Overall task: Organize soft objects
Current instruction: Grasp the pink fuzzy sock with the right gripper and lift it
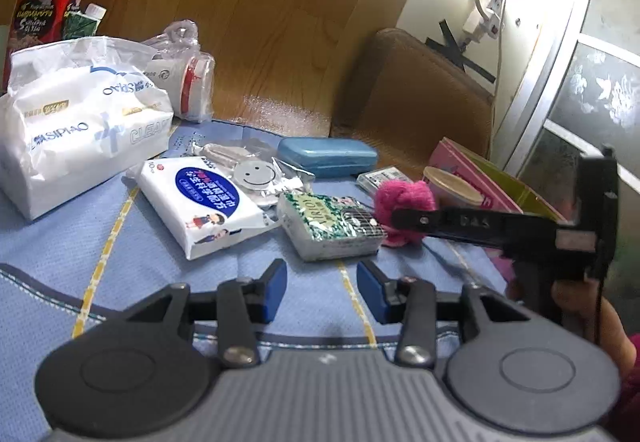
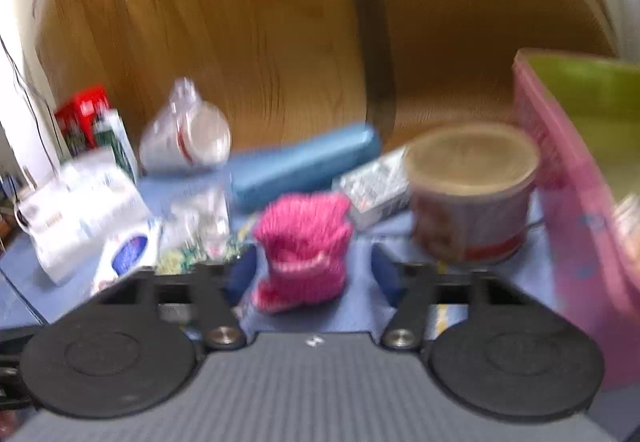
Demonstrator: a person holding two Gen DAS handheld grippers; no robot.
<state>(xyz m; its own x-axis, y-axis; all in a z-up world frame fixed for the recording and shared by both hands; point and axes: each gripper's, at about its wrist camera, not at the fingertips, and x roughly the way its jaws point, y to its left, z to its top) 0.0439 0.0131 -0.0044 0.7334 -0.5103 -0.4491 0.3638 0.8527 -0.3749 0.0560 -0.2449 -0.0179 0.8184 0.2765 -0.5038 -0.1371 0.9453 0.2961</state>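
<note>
We see the pink knitted item [image 2: 302,250] lying on the blue cloth [image 1: 168,282], between the green-patterned packet [image 1: 330,226] and the lidded tub [image 2: 472,193], pink box [image 2: 576,201] just beyond. Right gripper [image 2: 314,270] jaws stand apart around the knit, pads [image 2: 386,274] not pressing it; view is blurred. Left gripper [image 1: 322,288] hangs over bare cloth, jaws apart, nothing between them. White tissue pack [image 1: 80,129] and wet-wipe pack [image 1: 204,201] lie at left, blue case [image 1: 326,155] behind.
</note>
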